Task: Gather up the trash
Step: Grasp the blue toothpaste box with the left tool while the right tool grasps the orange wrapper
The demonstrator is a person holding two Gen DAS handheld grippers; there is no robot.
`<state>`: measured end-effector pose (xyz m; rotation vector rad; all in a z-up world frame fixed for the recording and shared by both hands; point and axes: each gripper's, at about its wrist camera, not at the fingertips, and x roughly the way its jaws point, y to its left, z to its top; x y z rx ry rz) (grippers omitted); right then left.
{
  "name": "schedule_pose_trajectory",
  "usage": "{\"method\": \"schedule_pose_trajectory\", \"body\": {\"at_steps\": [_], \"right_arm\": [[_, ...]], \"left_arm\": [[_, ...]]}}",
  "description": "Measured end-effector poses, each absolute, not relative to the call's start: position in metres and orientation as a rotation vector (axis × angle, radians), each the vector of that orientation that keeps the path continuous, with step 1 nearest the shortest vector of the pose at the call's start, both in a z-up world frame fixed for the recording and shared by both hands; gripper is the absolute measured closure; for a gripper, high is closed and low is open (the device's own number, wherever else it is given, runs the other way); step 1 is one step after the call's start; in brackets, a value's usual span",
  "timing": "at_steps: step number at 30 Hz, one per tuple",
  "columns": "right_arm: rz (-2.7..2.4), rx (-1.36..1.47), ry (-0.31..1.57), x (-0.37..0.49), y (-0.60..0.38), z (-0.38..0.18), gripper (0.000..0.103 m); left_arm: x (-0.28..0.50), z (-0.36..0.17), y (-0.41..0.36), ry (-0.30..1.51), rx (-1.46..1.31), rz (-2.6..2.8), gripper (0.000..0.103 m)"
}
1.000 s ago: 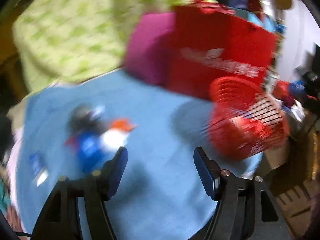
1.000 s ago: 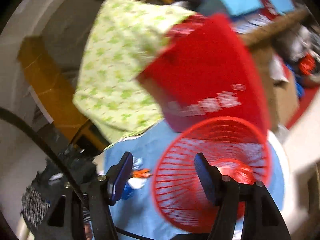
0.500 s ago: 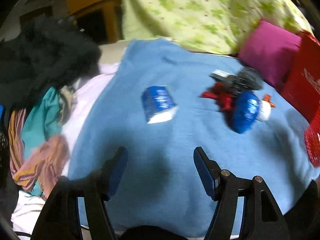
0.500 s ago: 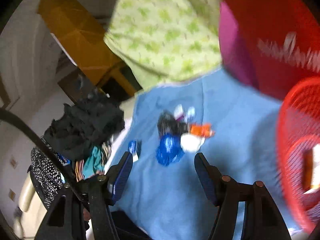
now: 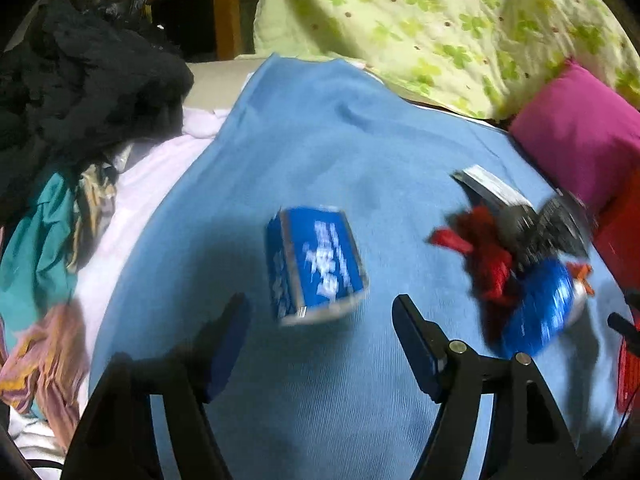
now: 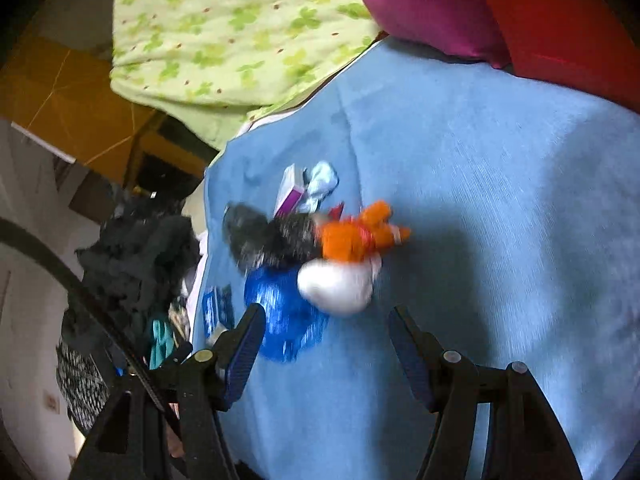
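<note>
Currently I hold the left tool (image 5: 320,332) just short of the blue carton (image 5: 316,266), which lies on the blue blanket (image 5: 320,140); its jaws are opening and nothing is between them yet. To do this step well, I judge that I should straddle the carton across its narrow sides, lower until both pads flank it, then close. The right tool (image 6: 324,340) is spread and empty, aimed at the trash pile (image 6: 316,248): a white wad, an orange scrap, a blue wrapper and a dark crumpled piece, all touching. I would take the white wad first, since it sits nearest.

Motion blur smears the carton's print and the pile's edges. The red basket (image 5: 626,368) is cut off at the left view's frame edge, so I cannot tell what it holds.
</note>
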<state>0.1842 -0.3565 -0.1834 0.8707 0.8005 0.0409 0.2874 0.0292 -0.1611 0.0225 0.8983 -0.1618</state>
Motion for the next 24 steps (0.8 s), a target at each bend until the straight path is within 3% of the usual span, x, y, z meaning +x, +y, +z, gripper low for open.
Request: {"method": "schedule_pose_trajectory", "body": {"at_steps": [9,10,11,12,14,15,16,24], "right_arm": [[-0.050,0.863,0.913,0.249,-0.369,-0.215,0.037],[-0.045,0.840,0.940,0.254,-0.367,-0.220,0.041],[-0.043,0.818,0.960,0.255,-0.365,-0.223,0.061],[-0.045,0.793,0.976,0.255,-0.362,-0.226,0.072],[-0.046,0.794,0.929,0.244,-0.363,-0.224,0.076],[-0.046,0.792,0.907,0.239,-0.363,-0.220,0.076],[-0.046,0.786,0.885,0.232,-0.364,-0.216,0.076],[0.017,0.698,0.762,0.159,-0.350,-0.158,0.076]], "left_arm": [[0.335,-0.199,0.011,1.015,0.028,-0.142,0.029],[0.337,-0.205,0.015,1.031,0.008,-0.136,0.029],[0.338,-0.210,0.019,1.042,-0.017,-0.135,0.029],[0.339,-0.214,0.024,1.047,-0.040,-0.139,0.031],[0.336,-0.213,0.030,1.026,-0.059,-0.146,0.035],[0.333,-0.210,0.032,1.013,-0.055,-0.142,0.044],[0.330,-0.207,0.034,1.007,-0.057,-0.152,0.047],[0.273,-0.163,0.034,0.901,-0.058,-0.228,0.047]]}}
